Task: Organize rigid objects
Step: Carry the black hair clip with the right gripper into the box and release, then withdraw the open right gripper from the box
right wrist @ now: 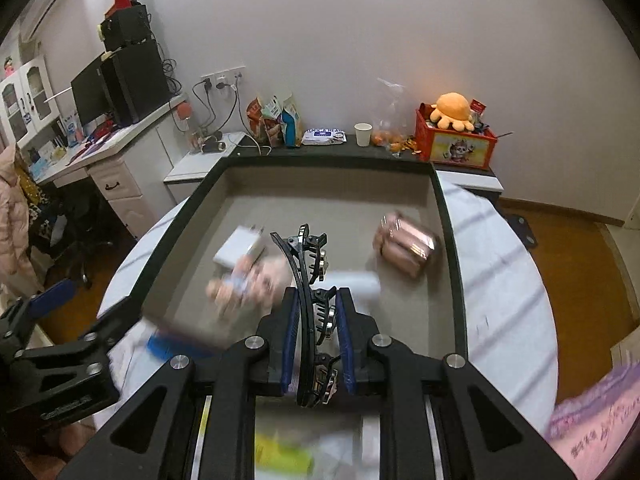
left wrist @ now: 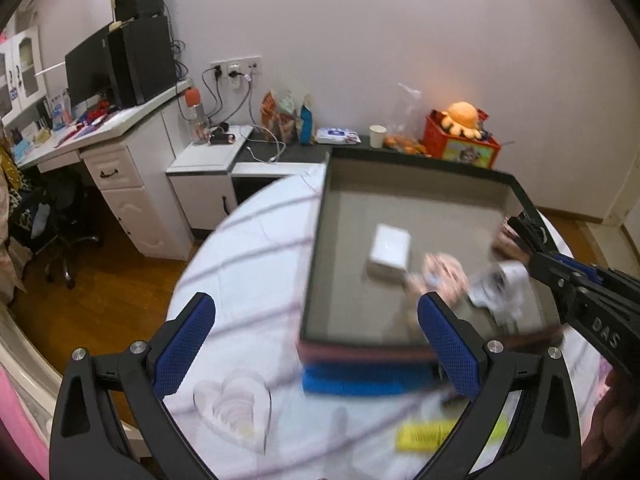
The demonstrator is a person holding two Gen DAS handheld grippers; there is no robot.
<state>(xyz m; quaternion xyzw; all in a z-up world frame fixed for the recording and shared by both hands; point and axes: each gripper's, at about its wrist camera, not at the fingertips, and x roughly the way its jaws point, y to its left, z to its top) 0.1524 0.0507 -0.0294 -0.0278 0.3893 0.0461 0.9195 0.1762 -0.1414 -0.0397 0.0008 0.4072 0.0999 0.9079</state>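
The round tabletop [left wrist: 248, 248] with its white striped cloth fills the lower half of both views, and on it I keep the big dark-rimmed tray [right wrist: 448, 240] as the collecting place, so what is already sorted lies inside: a white charger block [right wrist: 240, 250] left of centre, a pinkish blurred item [right wrist: 256, 280] just below it, and a rose-coloured case [right wrist: 406, 246] toward the right wall. Unsorted pieces wait outside the tray's near edge: a blue item [left wrist: 360, 380], a yellow one [left wrist: 432, 434] and a clear heart-shaped dish [left wrist: 236, 412] at lower left. My right gripper [right wrist: 318, 340] is clamped tight on a black hair claw clip [right wrist: 308, 280], held edgewise over the tray, I judge for dropping in. My left gripper [left wrist: 316, 344] stands wide apart and empty, straddling the tray's near corner.
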